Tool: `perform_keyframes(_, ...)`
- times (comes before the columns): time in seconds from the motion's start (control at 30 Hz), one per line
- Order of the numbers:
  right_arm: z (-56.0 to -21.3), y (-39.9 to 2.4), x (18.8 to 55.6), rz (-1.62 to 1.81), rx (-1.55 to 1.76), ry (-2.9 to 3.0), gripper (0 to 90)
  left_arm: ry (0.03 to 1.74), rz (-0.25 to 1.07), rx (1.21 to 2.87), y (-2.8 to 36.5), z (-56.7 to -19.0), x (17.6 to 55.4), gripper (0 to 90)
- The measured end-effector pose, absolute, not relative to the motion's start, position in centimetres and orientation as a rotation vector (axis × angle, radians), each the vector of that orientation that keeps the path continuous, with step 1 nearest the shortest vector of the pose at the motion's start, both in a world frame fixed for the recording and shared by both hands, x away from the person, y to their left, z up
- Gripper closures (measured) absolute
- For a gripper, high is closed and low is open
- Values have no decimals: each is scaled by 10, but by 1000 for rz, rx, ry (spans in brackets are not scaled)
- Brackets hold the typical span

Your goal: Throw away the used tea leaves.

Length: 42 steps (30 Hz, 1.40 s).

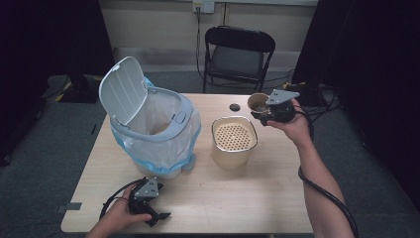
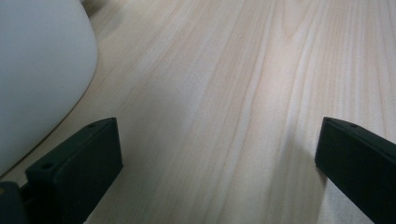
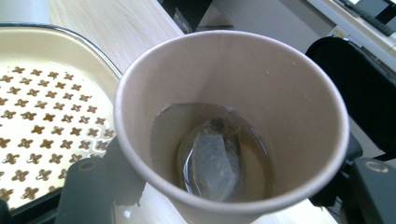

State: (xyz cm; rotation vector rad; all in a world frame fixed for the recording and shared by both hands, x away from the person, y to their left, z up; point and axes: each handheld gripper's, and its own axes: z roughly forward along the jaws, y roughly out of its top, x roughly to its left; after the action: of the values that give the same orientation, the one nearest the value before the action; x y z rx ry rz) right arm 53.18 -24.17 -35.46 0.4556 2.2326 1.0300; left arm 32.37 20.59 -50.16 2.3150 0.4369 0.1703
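From the high view, the right gripper (image 1: 267, 111) holds a paper cup (image 1: 257, 102) above the bench (image 1: 223, 193), just beside the strainer container (image 1: 234, 141); the left gripper (image 1: 157, 216) rests near the bin (image 1: 153, 124). The left gripper view shows its fingers (image 2: 79, 163) spread wide over bare wood. The right gripper view shows a tea bag (image 3: 212, 161) in liquid inside the gripped cup.

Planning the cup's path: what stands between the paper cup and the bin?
In the high view, the strainer container stands between paper cup and bin.

Hidden from you, or cut off at an edge

Your paper cup (image 3: 233, 126) hides its own base; the strainer tray (image 3: 42, 116) and white bin (image 2: 37, 70) run off frame.
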Motion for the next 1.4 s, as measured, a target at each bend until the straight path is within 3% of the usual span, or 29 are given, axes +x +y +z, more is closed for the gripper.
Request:
perform_keyframes(1.0, -340, -219, 522, 884, 234, 2176, 310, 438, 170, 2314, 206, -502, 324, 0)
perform_keyframes(1.4, -342, -196, 506, 553, -19, 2114, 314, 444, 179, 2306, 205, -502, 323, 0)
